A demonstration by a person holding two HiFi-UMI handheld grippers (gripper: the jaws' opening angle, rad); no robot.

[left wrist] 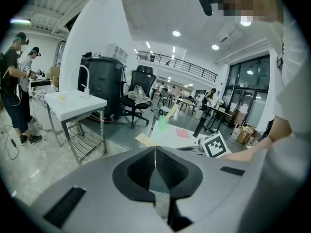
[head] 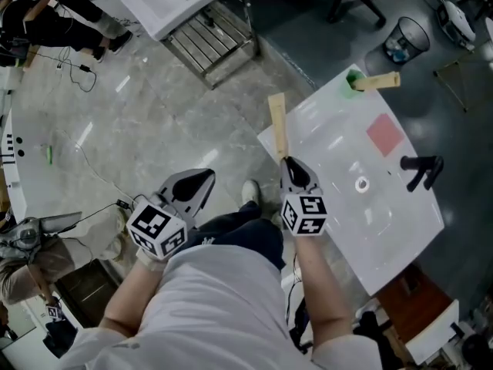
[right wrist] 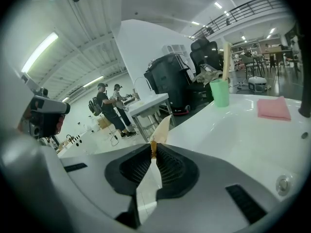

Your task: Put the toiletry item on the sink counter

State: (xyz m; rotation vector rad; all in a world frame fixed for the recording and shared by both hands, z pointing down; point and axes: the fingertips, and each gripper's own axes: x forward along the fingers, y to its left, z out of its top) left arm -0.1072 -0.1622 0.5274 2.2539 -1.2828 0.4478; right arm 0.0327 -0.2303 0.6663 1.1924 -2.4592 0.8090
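1. my right gripper [head: 287, 163] is pinching the near end of the tan toiletry item [head: 277, 123], held at the left edge of the white sink counter [head: 339, 206].
2. my left gripper [head: 196, 185] has its jaws pressed together on nothing, off the counter.

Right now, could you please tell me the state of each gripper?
Left gripper: closed, empty.
Right gripper: closed on the tan toiletry item.

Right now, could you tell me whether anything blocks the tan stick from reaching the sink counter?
Nothing visible does. The right gripper holds the tan stick at the edge of the counter; the green cup, pink cloth and faucet sit farther across it.
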